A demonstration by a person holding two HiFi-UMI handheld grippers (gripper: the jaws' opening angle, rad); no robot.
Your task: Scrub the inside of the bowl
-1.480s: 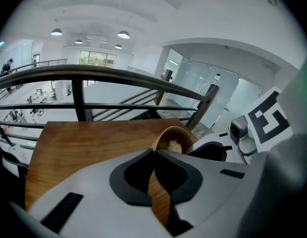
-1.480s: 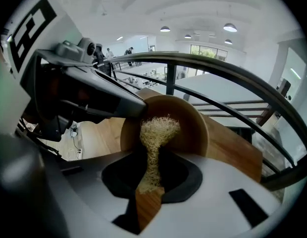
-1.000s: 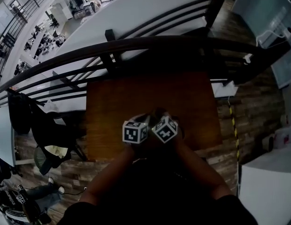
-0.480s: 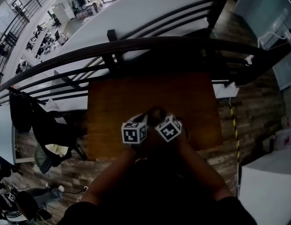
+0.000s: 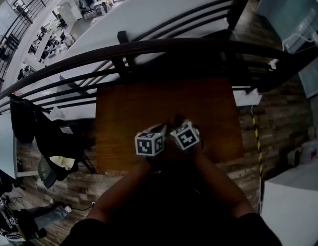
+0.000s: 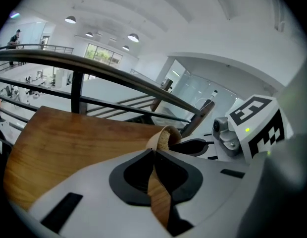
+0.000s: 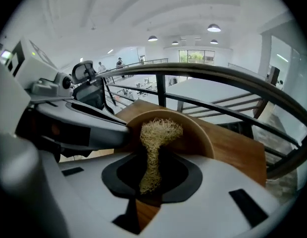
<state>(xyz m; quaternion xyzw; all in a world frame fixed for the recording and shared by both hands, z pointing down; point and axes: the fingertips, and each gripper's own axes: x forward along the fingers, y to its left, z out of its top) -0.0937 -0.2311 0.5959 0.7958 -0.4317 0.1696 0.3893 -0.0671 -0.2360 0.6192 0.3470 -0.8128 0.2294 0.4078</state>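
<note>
Straw-coloured fibre scrubber is clenched in the right tongs, its tuft inside the wooden bowl for scrubbing. The left tongs pinch the bowl's rim at nine o'clock, likely steadying it. In the head view marker cubes hide the bowl near the bench's six o'clock edge; railing stands beyond.
</note>
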